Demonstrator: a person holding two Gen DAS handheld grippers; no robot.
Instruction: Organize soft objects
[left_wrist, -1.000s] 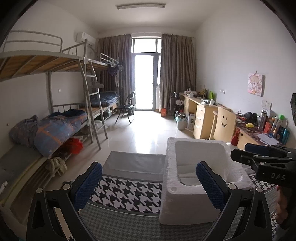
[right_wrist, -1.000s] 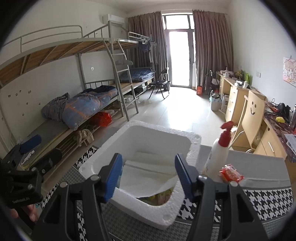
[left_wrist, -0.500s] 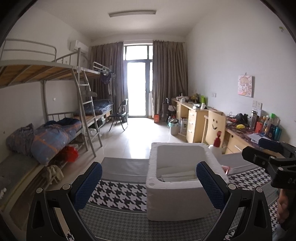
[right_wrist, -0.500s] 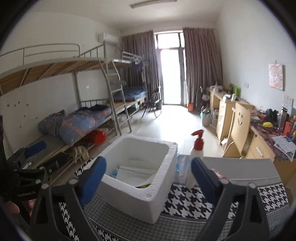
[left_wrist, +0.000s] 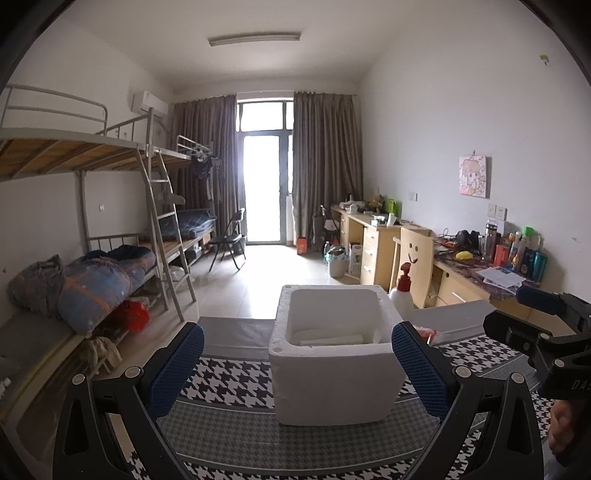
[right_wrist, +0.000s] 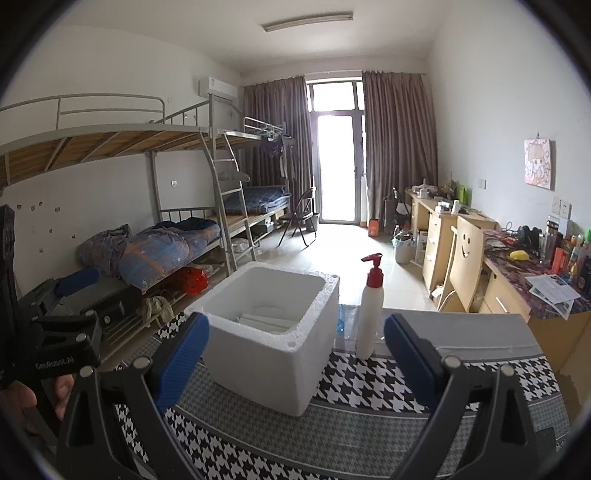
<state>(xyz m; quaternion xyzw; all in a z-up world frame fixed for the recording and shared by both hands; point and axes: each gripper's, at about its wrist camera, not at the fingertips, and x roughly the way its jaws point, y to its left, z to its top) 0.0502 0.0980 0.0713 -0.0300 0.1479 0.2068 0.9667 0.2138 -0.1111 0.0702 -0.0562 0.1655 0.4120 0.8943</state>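
I get daylight only from the glass door (left_wrist: 263, 188) far ahead of the gripper, blown out white. The ceiling lamp (left_wrist: 254, 38) seems unlit. Room dim, edges bent, corners black, focus sharp.

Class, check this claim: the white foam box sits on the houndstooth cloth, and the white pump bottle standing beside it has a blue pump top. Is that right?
Not quite. The pump bottle has a red top, not blue, as the right wrist view shows. The foam box does sit on the houndstooth cloth, with the bottle beside it.
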